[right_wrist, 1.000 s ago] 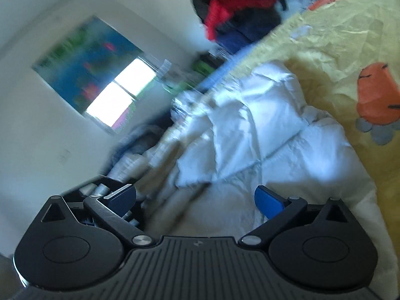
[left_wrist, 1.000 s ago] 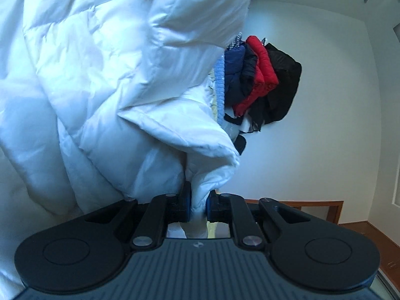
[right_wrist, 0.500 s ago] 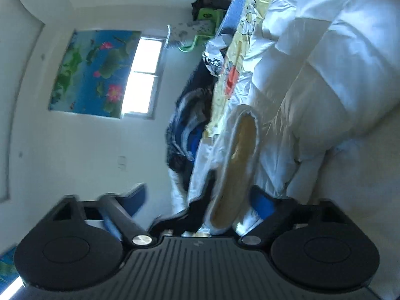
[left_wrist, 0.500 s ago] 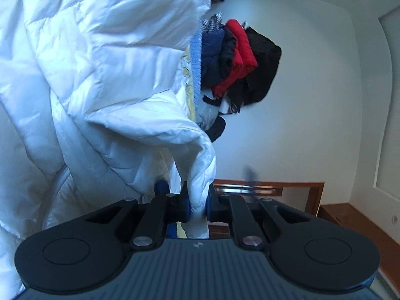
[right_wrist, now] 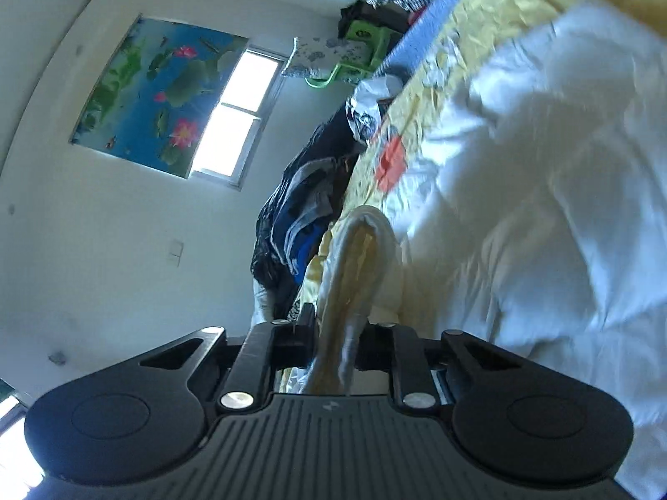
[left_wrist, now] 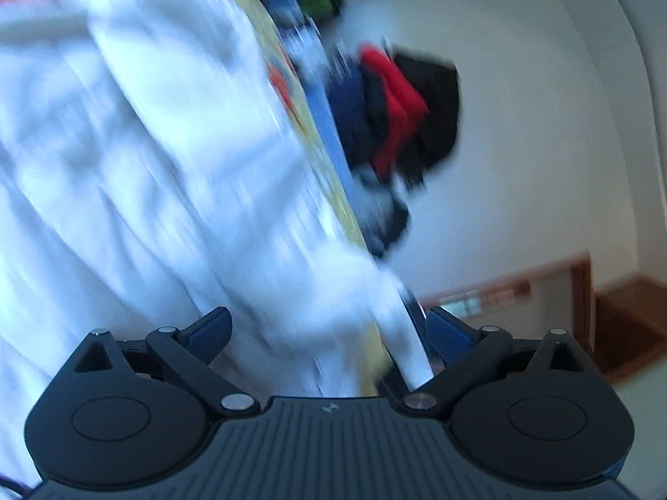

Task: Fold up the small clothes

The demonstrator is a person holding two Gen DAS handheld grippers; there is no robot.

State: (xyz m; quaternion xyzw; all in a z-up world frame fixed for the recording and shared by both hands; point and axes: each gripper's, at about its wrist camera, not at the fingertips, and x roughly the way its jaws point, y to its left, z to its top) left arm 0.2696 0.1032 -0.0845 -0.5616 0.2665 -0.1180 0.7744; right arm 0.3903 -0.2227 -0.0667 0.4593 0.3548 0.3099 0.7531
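Note:
A white puffy jacket point(left_wrist: 137, 175) lies on a yellow patterned bedsheet point(right_wrist: 492, 12). The left wrist view is motion-blurred. My left gripper point(left_wrist: 329, 329) is open, its blue pads wide apart, with the jacket's white fabric lying between them, not clamped. My right gripper point(right_wrist: 335, 333) is shut on the jacket's cuff point(right_wrist: 358, 258), a cream-lined opening standing up between the fingers. The jacket's body point(right_wrist: 550, 191) spreads to the right of the right gripper.
A pile of red, navy and black clothes point(left_wrist: 400, 112) lies at the bed's far edge. Dark clothes point(right_wrist: 300, 216) are heaped on the bed's other side. A green stool point(right_wrist: 358, 50), a window point(right_wrist: 237, 112) and a lotus poster point(right_wrist: 154, 91) are beyond. Wooden furniture point(left_wrist: 583, 291) stands by the wall.
My left gripper has opened and let go of the jacket's edge, and it is moving fast. My right gripper has closed on the cuff that lay between its open fingers.

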